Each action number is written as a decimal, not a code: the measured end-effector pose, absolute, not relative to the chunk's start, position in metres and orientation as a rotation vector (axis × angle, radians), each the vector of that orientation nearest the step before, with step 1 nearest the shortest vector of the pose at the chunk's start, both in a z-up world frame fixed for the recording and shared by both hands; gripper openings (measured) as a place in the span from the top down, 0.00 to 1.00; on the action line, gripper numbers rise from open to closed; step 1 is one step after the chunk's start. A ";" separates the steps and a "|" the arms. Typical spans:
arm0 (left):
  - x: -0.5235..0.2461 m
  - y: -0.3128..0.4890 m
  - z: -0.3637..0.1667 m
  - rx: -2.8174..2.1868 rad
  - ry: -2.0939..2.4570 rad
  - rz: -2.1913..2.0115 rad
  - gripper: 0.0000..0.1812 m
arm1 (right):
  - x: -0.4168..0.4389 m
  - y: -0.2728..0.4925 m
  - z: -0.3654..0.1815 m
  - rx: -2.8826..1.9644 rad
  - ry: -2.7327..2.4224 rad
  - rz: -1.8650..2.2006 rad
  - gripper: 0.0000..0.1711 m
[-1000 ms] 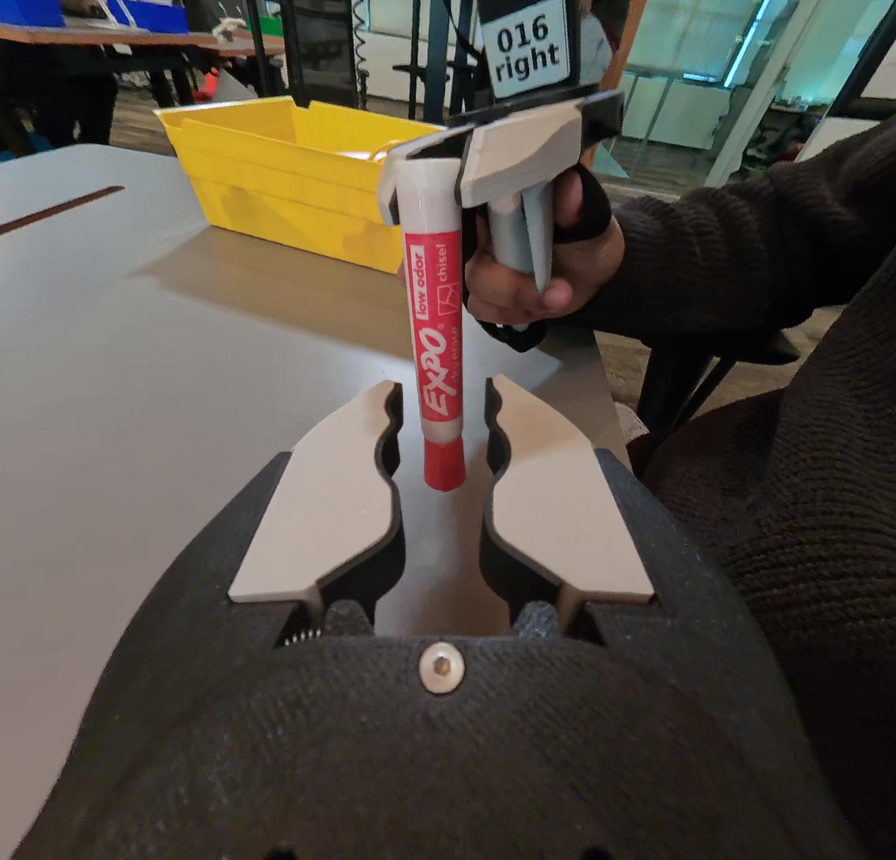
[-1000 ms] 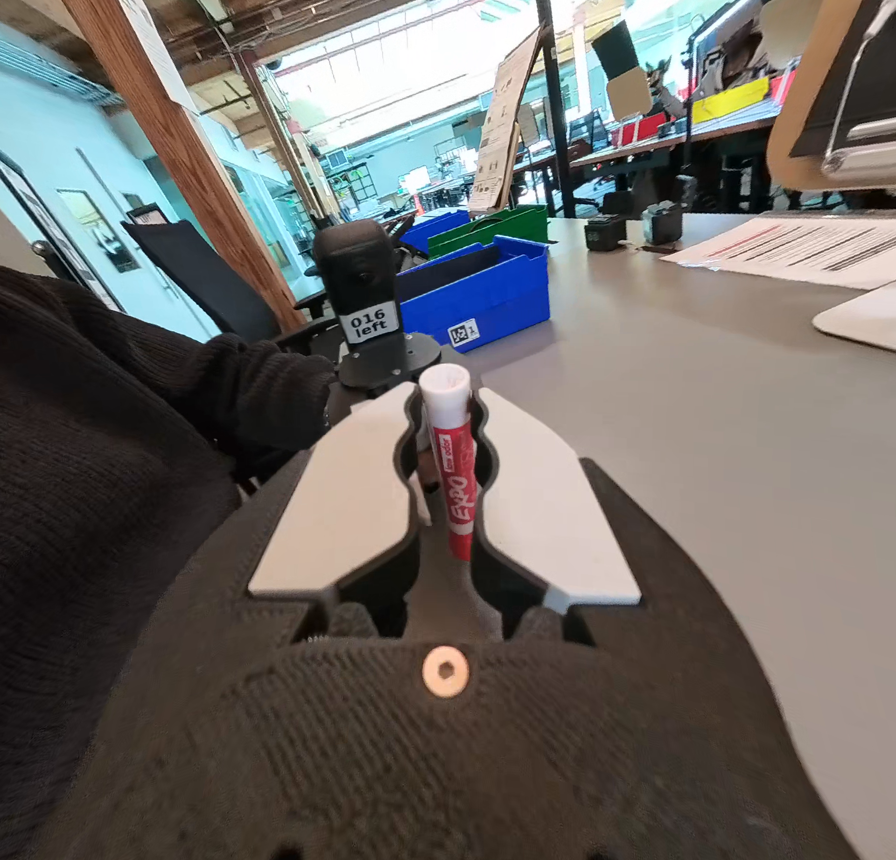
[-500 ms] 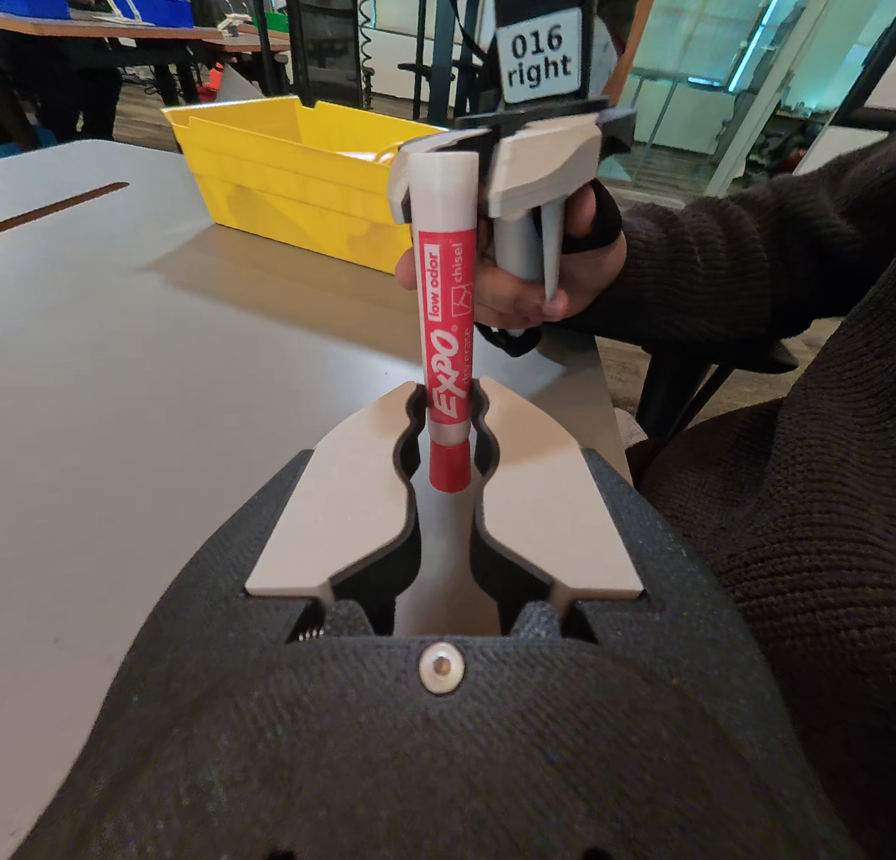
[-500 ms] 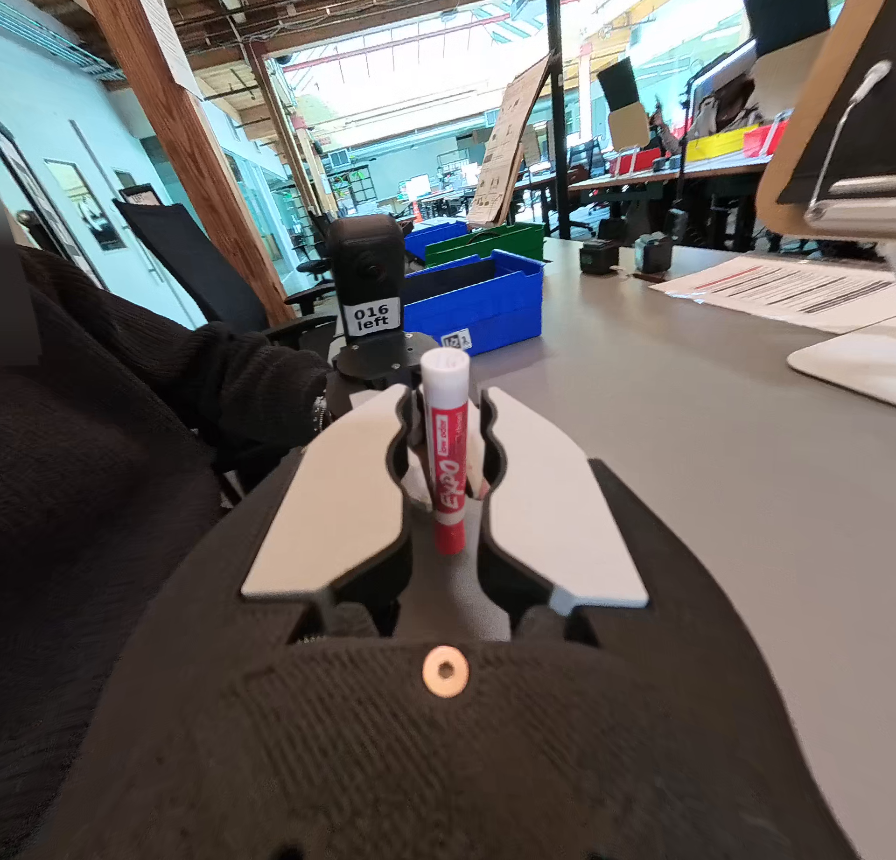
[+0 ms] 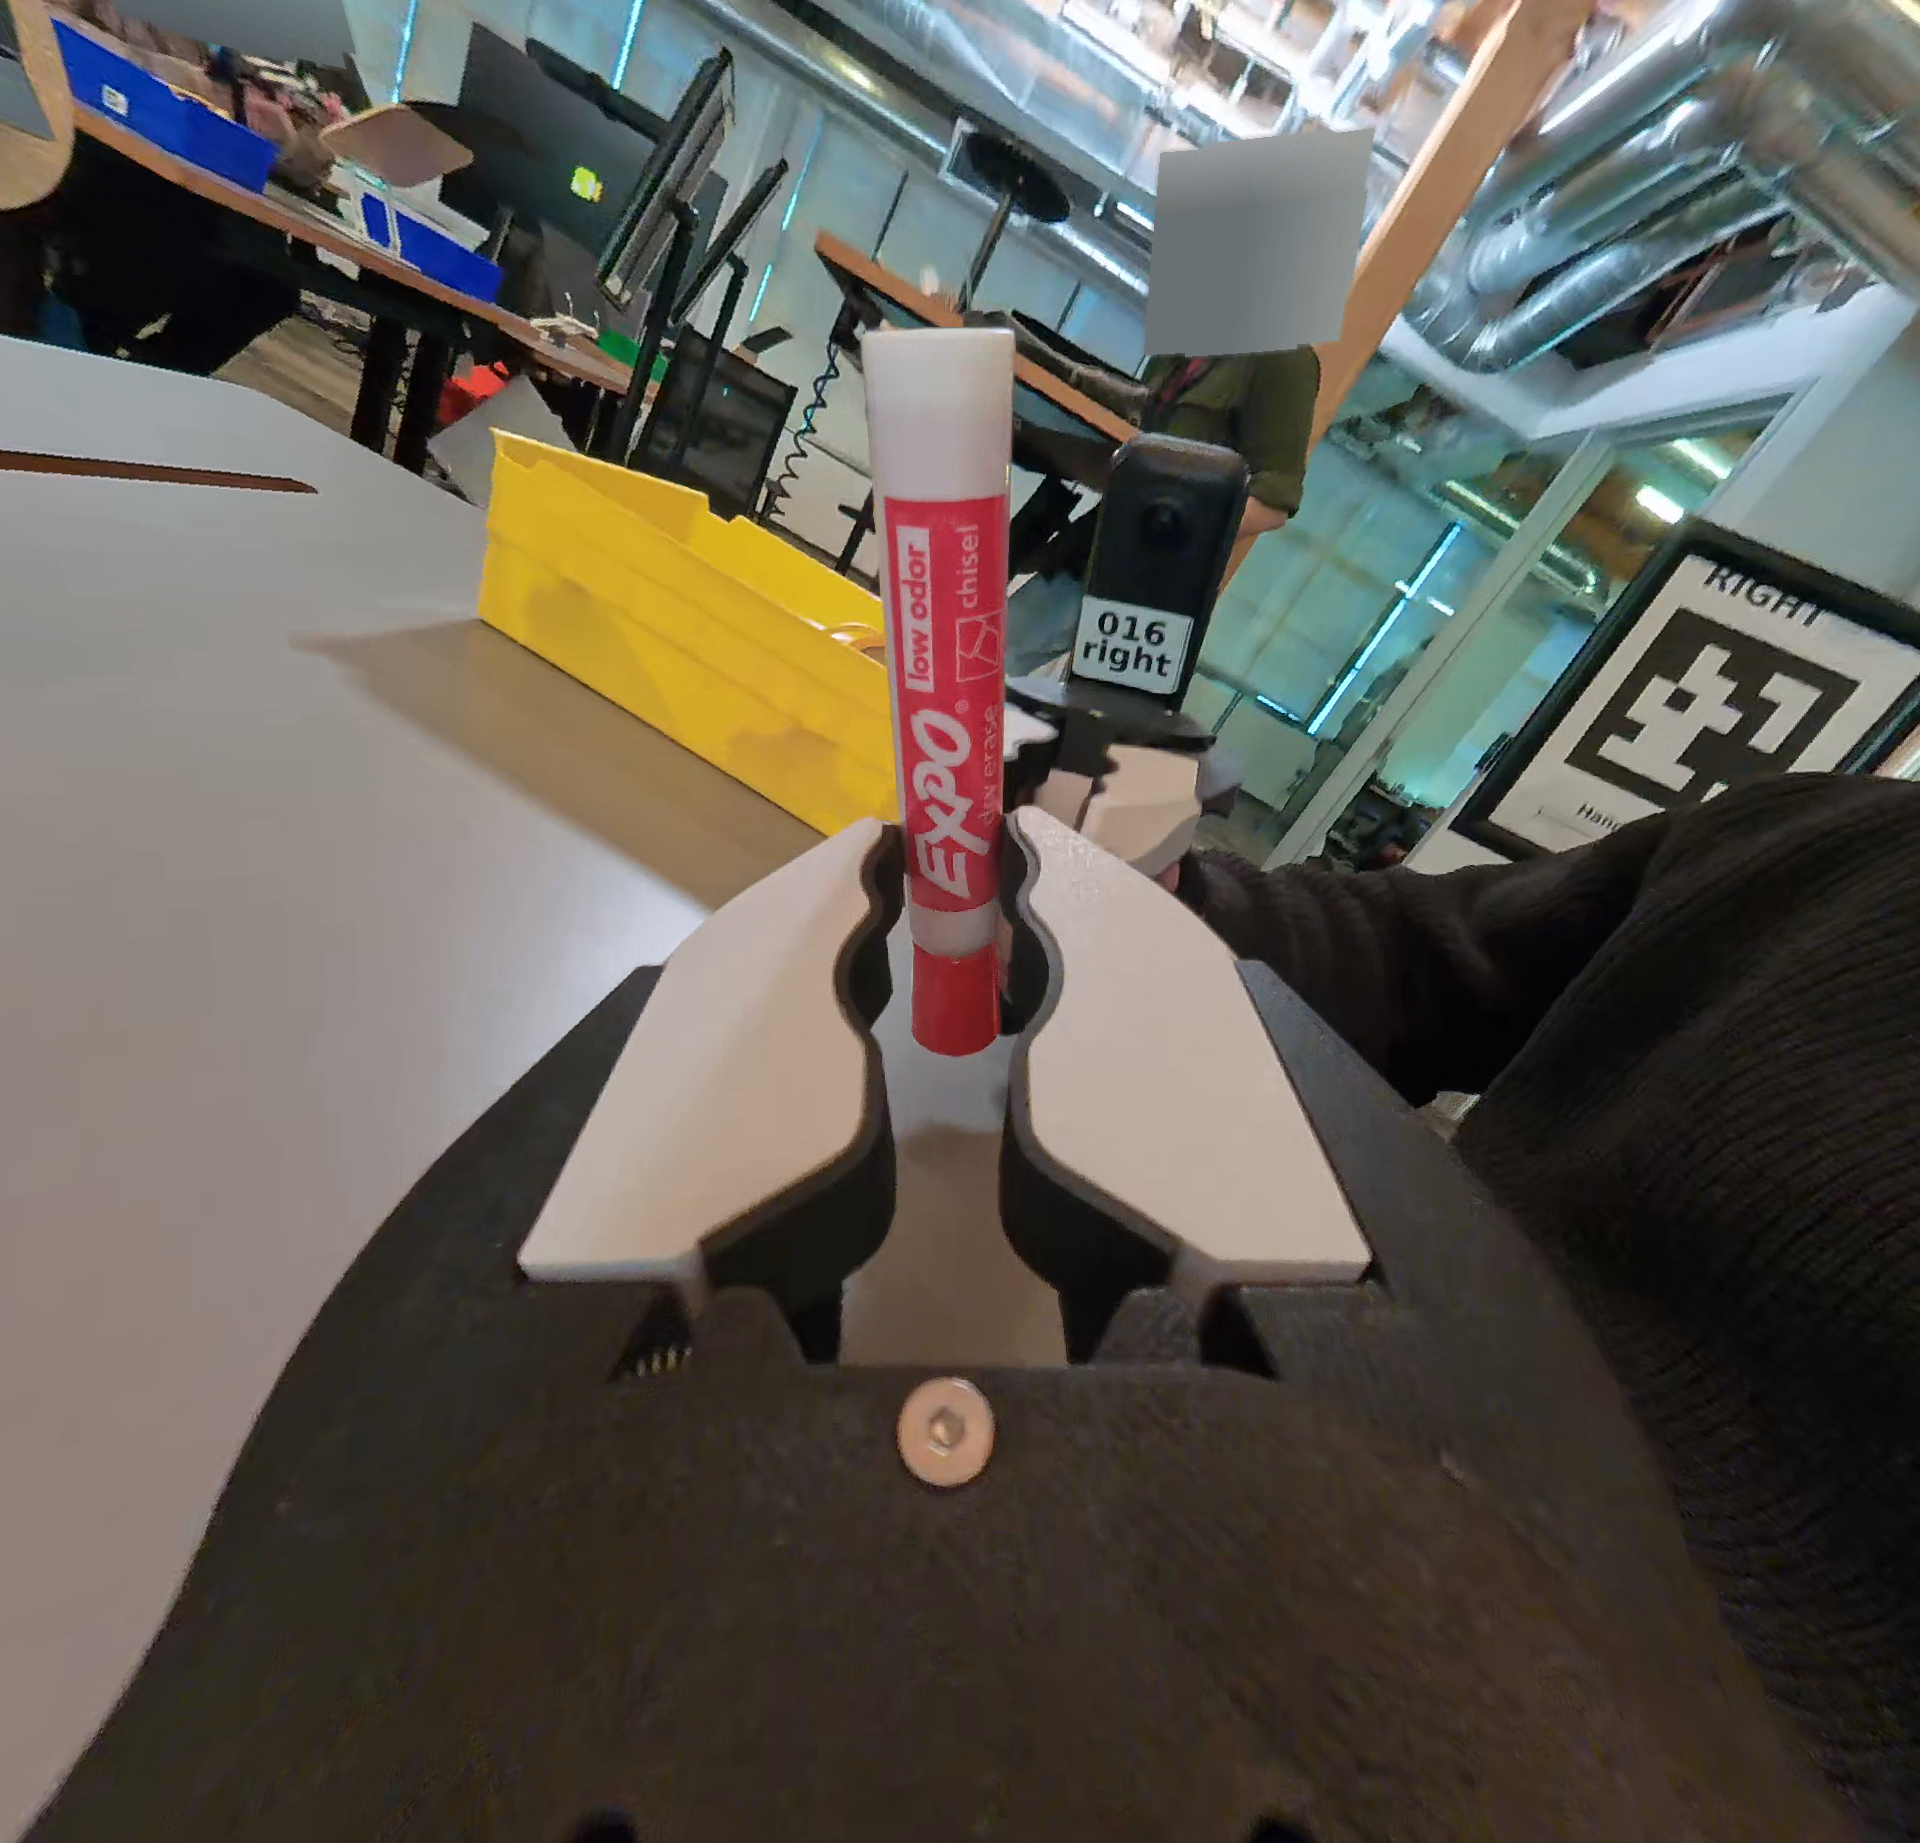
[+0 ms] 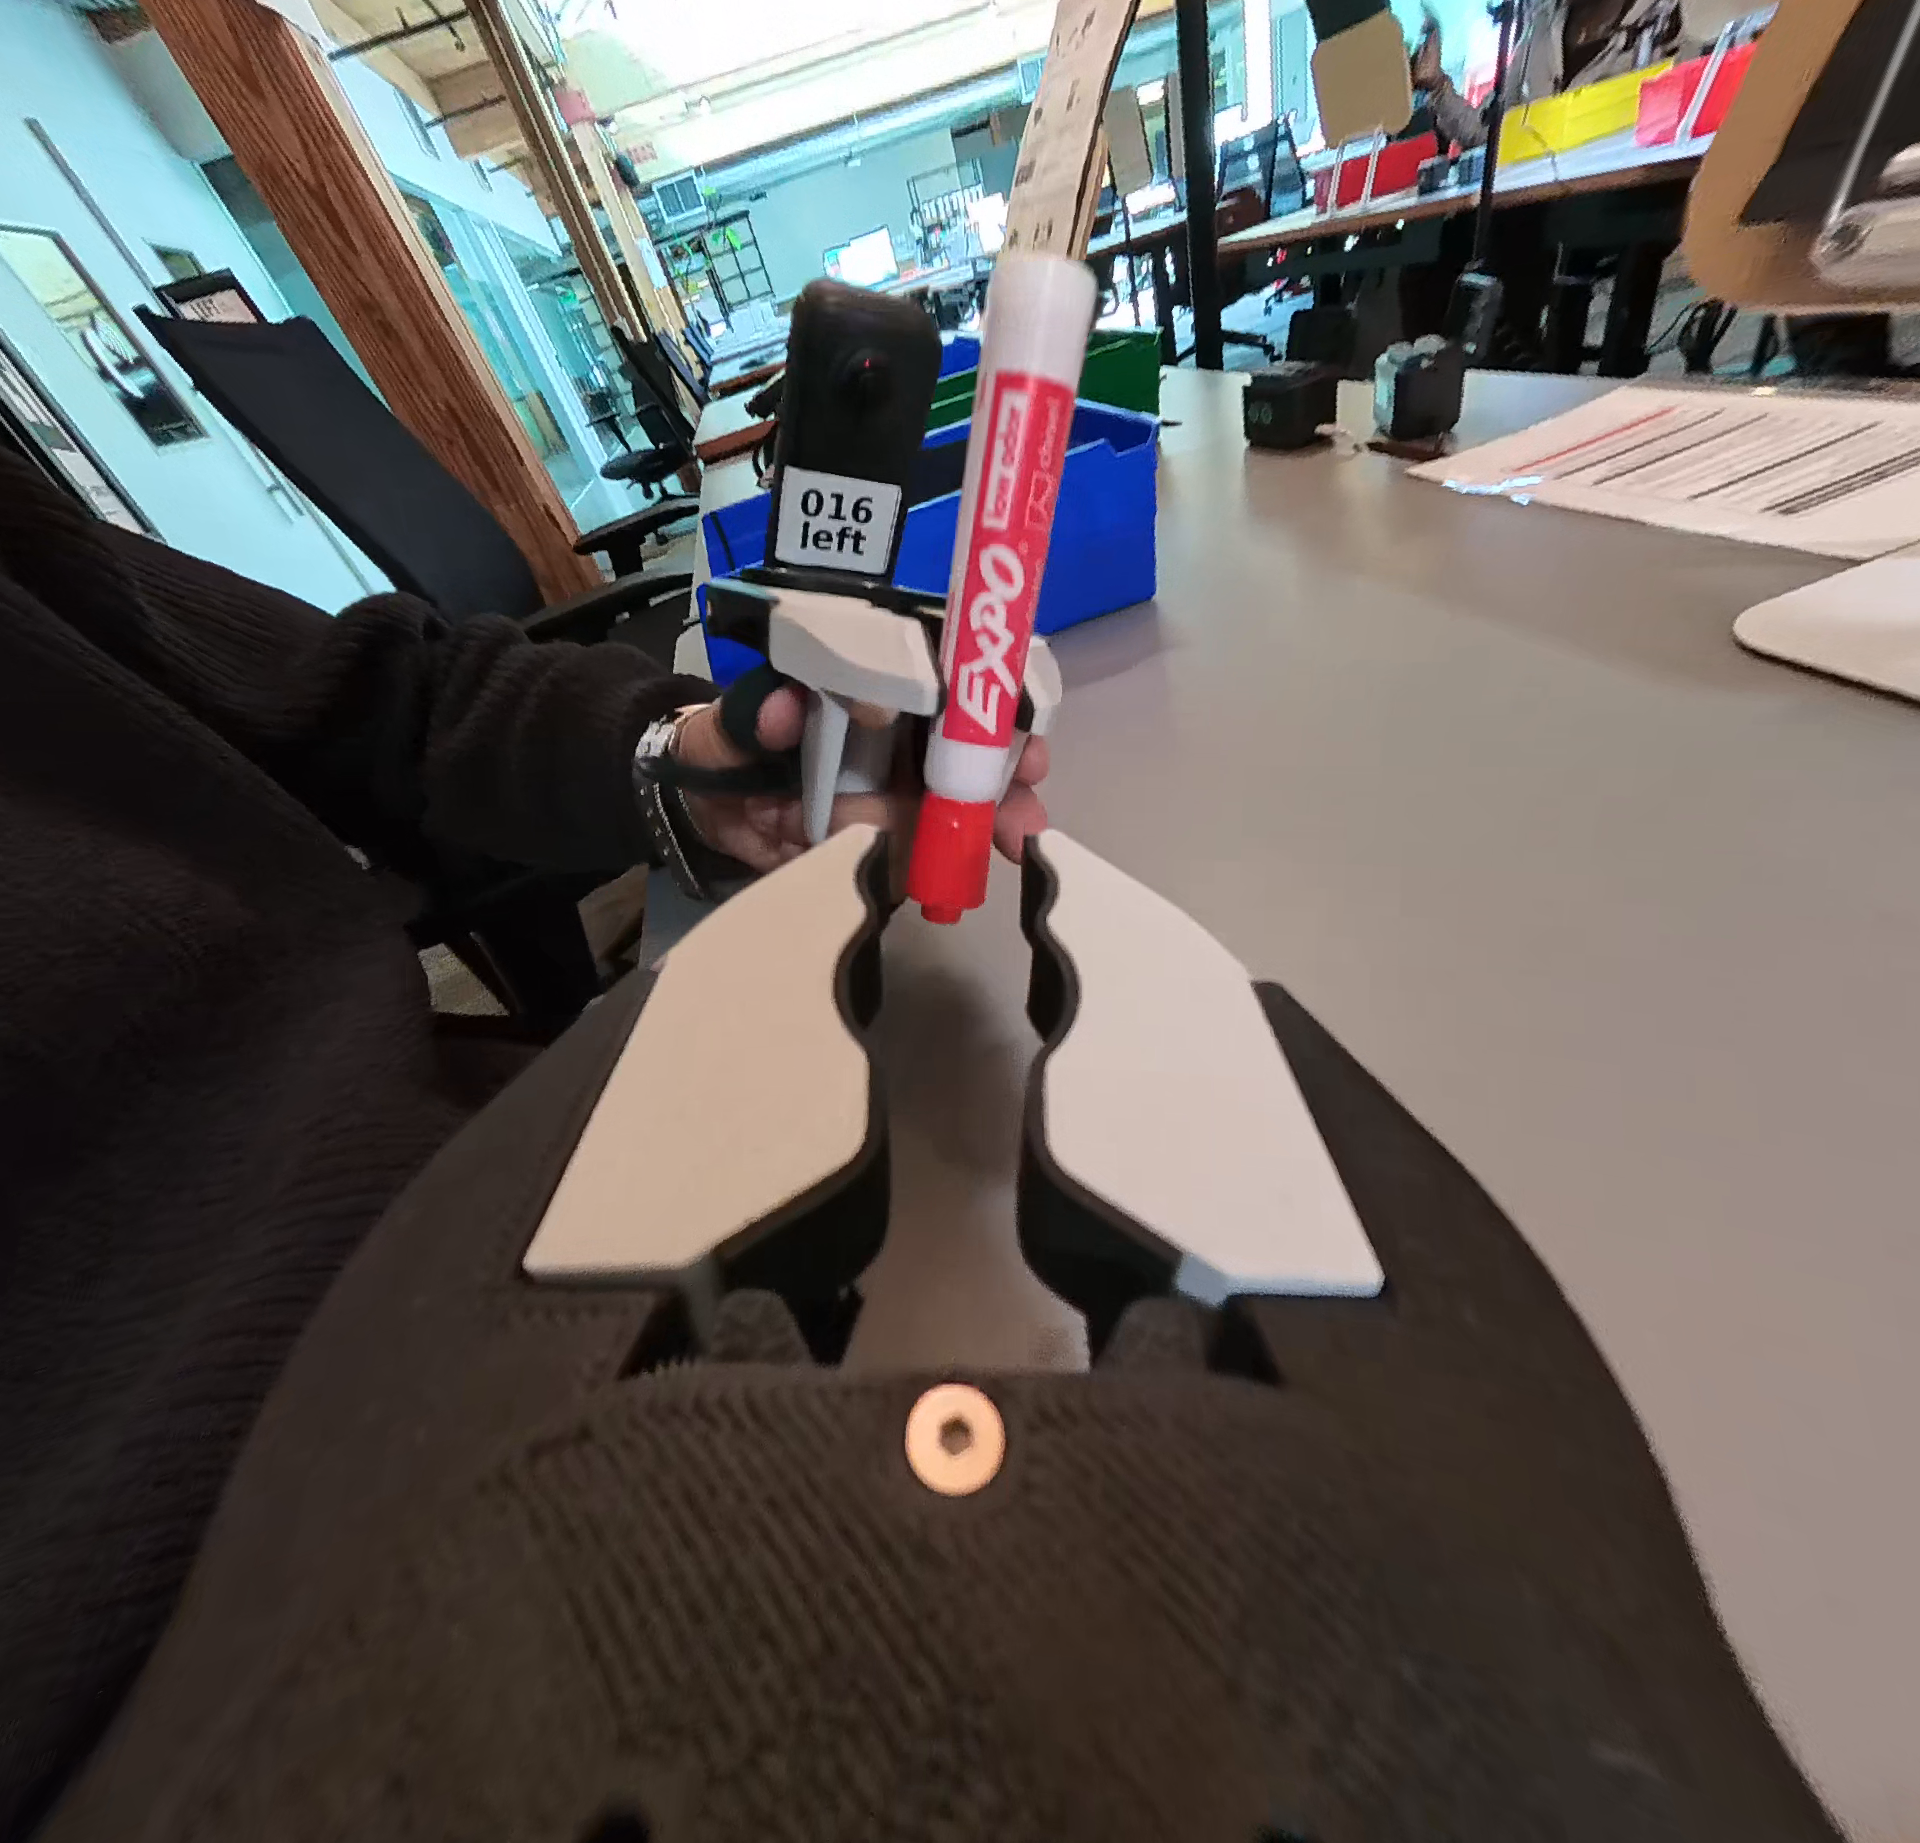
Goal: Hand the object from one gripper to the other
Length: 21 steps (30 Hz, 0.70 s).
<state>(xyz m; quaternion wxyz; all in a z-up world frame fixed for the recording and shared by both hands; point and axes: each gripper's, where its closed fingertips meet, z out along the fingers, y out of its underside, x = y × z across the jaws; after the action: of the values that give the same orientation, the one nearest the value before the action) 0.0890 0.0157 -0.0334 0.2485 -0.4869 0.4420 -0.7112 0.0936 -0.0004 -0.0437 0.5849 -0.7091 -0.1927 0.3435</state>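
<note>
A red and white dry-erase marker (image 5: 943, 650) stands upright, red cap down, clamped between the fingers of my left gripper (image 5: 951, 858). In the right wrist view the marker (image 6: 1003, 588) is held by the left gripper (image 6: 914, 655) just beyond my right gripper (image 6: 951, 848), which is open. Its fingertips flank the red cap without touching it. The right gripper (image 5: 1132, 796) also shows low behind the marker in the left wrist view. Both grippers are held above the grey table (image 5: 260, 858).
A yellow bin (image 5: 675, 630) sits on the table behind the marker. A blue bin (image 6: 1091, 526), printed papers (image 6: 1714, 474) and a white base (image 6: 1849, 630) lie on the far side. A black chair (image 6: 343, 463) stands at the left. My dark sleeves border both views. The grippers are tip to tip, or close to it. Between my left fingertips and the white base (image 6: 1849, 630) there is roughly 35 cm.
The left gripper closed on the marker. The right gripper let go, opened and drew back and down. The left gripper now holds the marker alone and has tilted up.
</note>
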 end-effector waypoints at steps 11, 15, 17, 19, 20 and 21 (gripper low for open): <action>0.088 0.001 -0.027 -1.290 1.209 -1.972 0.89 | 0.074 -0.002 -0.054 -1.696 -0.465 0.893 0.85; 0.088 -0.001 -0.026 -1.285 1.206 -1.972 0.89 | 0.069 -0.003 -0.057 -1.710 -0.484 0.893 0.87; 0.088 -0.003 -0.025 -1.279 1.207 -1.984 0.89 | 0.070 -0.003 -0.056 -1.708 -0.483 0.875 0.89; 0.087 -0.002 -0.024 -1.280 1.201 -1.987 0.89 | 0.071 -0.002 -0.055 -1.707 -0.481 0.868 0.89; 0.087 -0.002 -0.024 -1.278 1.203 -1.988 0.89 | 0.071 -0.002 -0.055 -1.706 -0.480 0.864 0.89; 0.087 -0.001 -0.023 -1.276 1.201 -1.985 0.90 | 0.072 -0.002 -0.054 -1.703 -0.477 0.857 0.89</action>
<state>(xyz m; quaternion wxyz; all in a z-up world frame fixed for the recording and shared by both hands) 0.0867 -0.0011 -0.0230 0.2444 -0.4672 0.4398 -0.7270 0.0722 -0.0022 -0.0537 0.5549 -0.7208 -0.2020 0.3630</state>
